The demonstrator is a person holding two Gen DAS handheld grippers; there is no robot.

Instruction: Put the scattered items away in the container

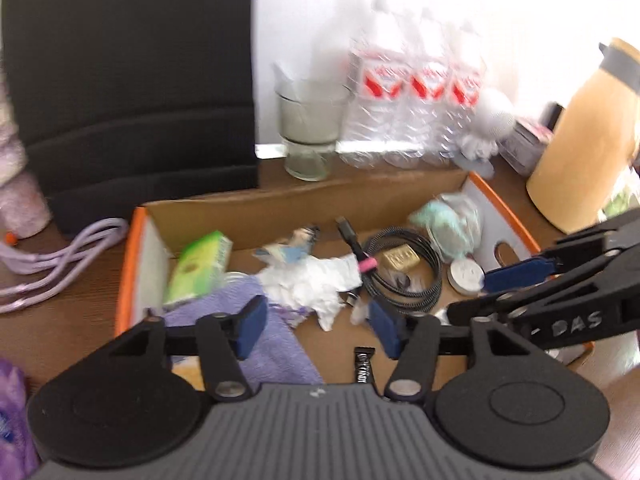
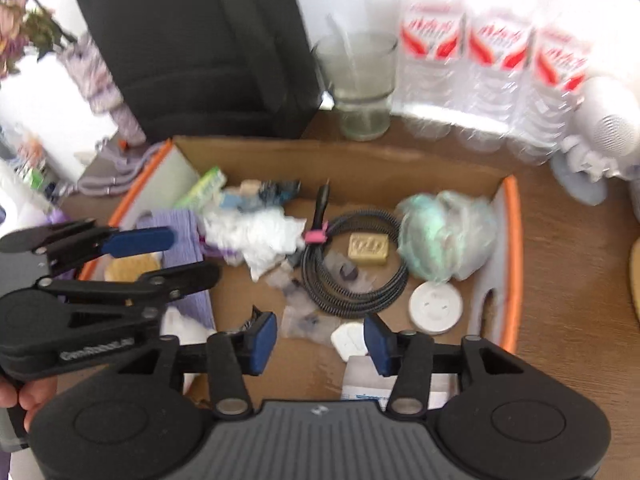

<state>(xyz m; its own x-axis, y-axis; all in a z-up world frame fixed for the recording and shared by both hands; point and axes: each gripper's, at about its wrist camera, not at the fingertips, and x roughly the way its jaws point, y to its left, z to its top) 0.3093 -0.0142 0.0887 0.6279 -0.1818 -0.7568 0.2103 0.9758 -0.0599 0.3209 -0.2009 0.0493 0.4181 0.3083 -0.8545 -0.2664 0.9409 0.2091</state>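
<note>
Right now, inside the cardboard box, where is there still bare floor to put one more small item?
The clearest bare cardboard lies at the near side of the box, between the open right gripper and the coiled black cable. A narrower strip runs along the far wall behind the cable. The middle is crowded: white crumpled paper, purple cloth, green bundle.

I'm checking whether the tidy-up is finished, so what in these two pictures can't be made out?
- Box near wall: hidden behind the left claw body in the left wrist view.
- White packet: printing cut off by the right claw in the right wrist view.
- Bottle labels: blurred, unreadable.
- Lilac cable outside the box: runs off the left edge, left wrist view.
</note>
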